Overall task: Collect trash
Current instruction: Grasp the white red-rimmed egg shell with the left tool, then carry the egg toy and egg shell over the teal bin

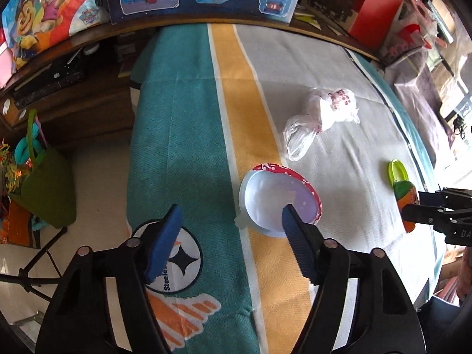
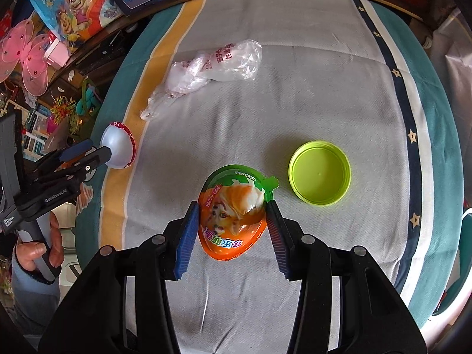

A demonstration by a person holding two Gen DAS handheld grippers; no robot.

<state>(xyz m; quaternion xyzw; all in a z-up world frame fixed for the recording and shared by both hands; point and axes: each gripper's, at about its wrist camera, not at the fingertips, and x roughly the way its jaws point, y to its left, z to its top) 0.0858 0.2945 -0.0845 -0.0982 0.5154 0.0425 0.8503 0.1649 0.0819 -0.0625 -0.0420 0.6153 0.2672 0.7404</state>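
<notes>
**Two egg shells under the jaws on the striped cloth**

Left wrist view: my left gripper point(image 1: 230, 216) hangs over the woven, striped tablecloth point(image 1: 188, 135), jaws partly open. One ribbed blue pad sits over the hollow of the half egg shell point(image 1: 274, 197), a smooth pale-blue plastic cup with a red printed rim, lying mouth-up on the yellow stripe. The other pad stands well apart over the teal band, so nothing is gripped. Beyond the shell lies a crumpled clear plastic bag point(image 1: 321, 118), glossy and wrinkled, on the grey field. To the shell's right I see the right gripper point(image 1: 413, 212) at the orange egg pack point(image 1: 405, 197), with a lime-green lid point(image 1: 396, 169) just behind it.

Right wrist view: my right gripper point(image 2: 233, 221) has both blue pads against the sides of the orange egg pack point(image 2: 233, 221), a shiny oval dome with a puppy print and a green foil edge. I take it as clamped. The round, shallow lime-green lid point(image 2: 320, 172) lies just right of the pack, open side up. The plastic bag point(image 2: 206, 70) lies beyond, and the half egg shell point(image 2: 119, 147) sits far left at the left gripper point(image 2: 91, 150).
</notes>
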